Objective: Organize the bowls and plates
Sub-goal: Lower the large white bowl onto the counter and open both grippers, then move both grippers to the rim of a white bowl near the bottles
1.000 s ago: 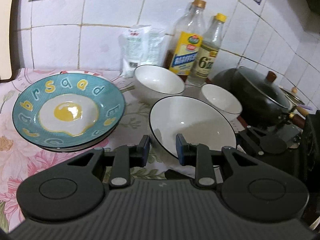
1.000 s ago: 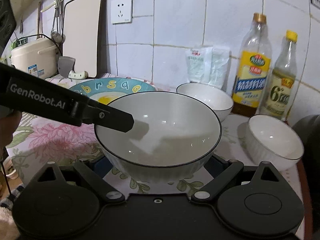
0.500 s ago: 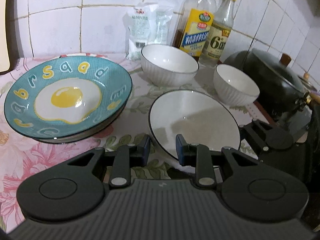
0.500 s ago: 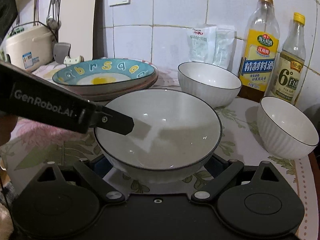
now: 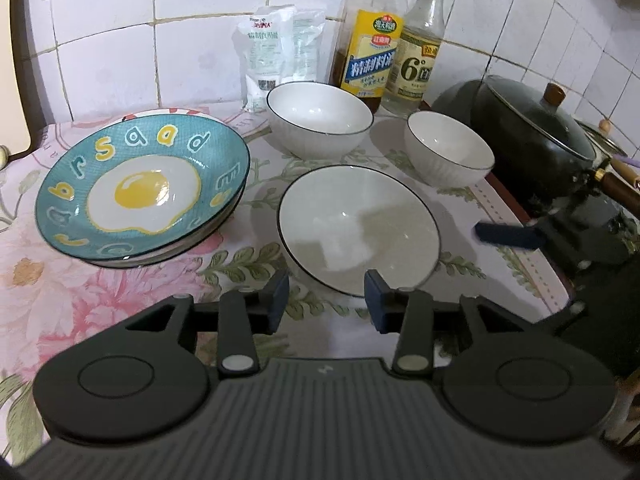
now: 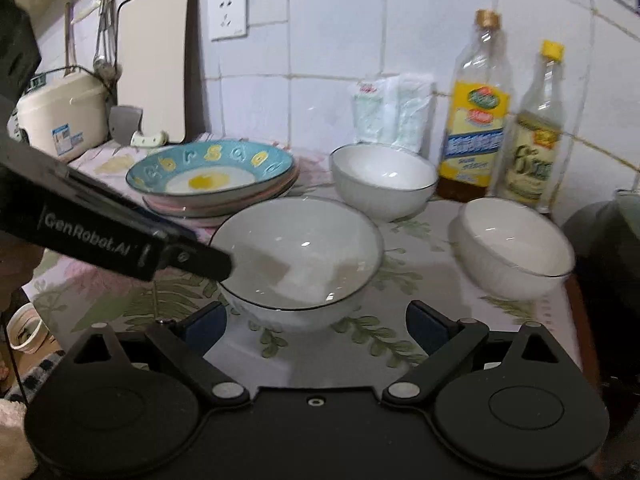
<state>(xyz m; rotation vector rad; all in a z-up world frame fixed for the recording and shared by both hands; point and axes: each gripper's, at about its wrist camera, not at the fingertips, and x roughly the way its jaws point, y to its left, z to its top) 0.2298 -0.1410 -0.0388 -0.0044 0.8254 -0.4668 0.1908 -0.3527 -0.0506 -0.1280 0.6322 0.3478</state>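
left gripper (image 5: 325,300): jaws were opening, nothing between the pads; the wide bowl's near rim sat just ahead of the tips, not clamped.
right gripper (image 6: 316,326): fingers spread wide, empty; the same bowl stood just beyond them, untouched.
wide white bowl (image 5: 358,230): upright on the floral tablecloth (image 5: 48,292), mouth up, resting on its foot, between the plate stack and the small bowl. Round, so no real long axis; its axis ran vertical.
why: both grippers flanked it on the near side with jaws off, which read as a set-down just finished or a regrip.
egg plate (image 5: 142,190): top of a plate stack, left of the wide bowl, slightly tilted toward the camera.
medium bowl (image 5: 320,118): upright at the back, by the sauce bottles (image 5: 370,52).
small bowl (image 5: 448,154): upright, right of it, near the lidded wok (image 5: 532,136).
status: my guess is bowls not yet nested; three stood apart.
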